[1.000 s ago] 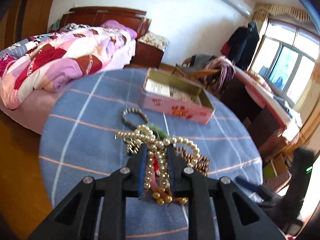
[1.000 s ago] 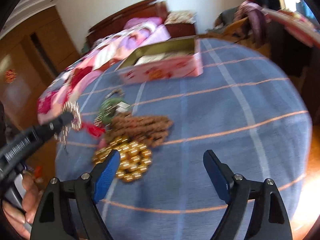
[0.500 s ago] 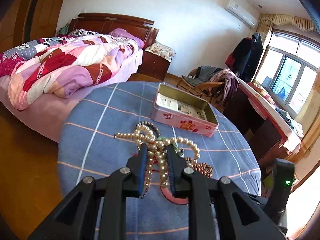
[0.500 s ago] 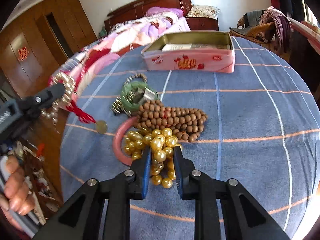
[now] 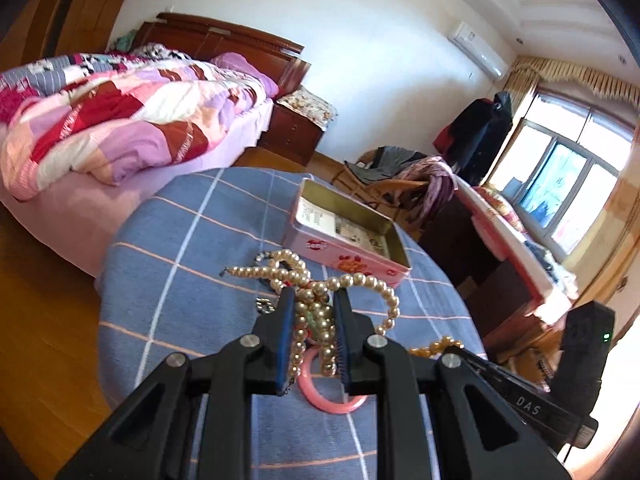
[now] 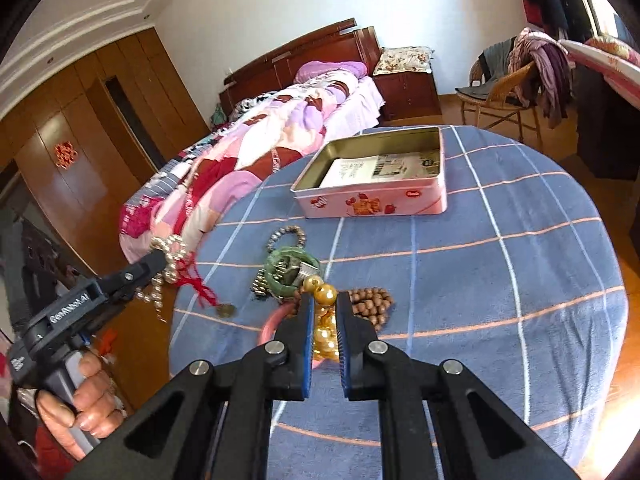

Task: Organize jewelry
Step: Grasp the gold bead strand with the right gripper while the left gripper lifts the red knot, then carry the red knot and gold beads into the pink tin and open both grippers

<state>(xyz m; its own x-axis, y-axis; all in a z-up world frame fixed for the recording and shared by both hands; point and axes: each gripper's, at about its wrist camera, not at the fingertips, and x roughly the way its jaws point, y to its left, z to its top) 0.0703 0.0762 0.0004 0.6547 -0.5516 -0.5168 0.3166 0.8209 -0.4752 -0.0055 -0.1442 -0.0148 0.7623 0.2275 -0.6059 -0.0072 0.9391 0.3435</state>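
My left gripper is shut on a white pearl necklace and holds it above the table; it also shows in the right wrist view, with a red tassel hanging from it. My right gripper is shut on a gold bead necklace, lifted off the pile. An open pink tin box stands at the far side of the round table; in the left wrist view it lies beyond the pearls. A pink bangle lies on the cloth.
A green jade bangle, a brown wooden bead string and a small beaded bracelet lie in a pile on the blue checked tablecloth. A bed stands behind the table, a chair to the far right.
My right gripper closed on the gold bead necklace and raised it. My left gripper lifted higher with the pearl necklace, away from the pile.
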